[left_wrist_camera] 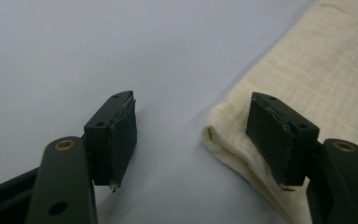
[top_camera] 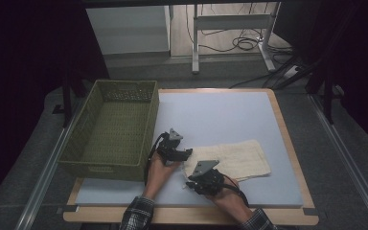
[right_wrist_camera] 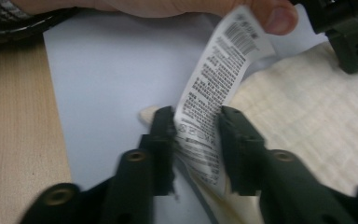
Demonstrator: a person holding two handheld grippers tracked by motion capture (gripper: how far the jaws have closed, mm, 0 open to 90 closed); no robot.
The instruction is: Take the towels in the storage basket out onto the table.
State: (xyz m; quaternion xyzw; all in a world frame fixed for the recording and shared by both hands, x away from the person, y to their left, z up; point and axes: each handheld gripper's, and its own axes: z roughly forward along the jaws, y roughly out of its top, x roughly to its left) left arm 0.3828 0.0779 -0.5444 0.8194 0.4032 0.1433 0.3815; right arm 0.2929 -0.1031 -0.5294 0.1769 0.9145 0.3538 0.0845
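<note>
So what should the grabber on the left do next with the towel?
Probably close. The left gripper is open, with one of its fingers over the cream towel and the other on the bare blue table, so the folded edge lies between them. Shutting would likely catch that corner.

One overhead camera, two riding on the grippers.
The high view looks forward and down over the whole tabletop point(top_camera: 220, 120). Each gripper view sits low and very close, looking along its own fingers; all three share the cream towel point(top_camera: 239, 158) point(left_wrist_camera: 326, 70) point(right_wrist_camera: 307, 116).
</note>
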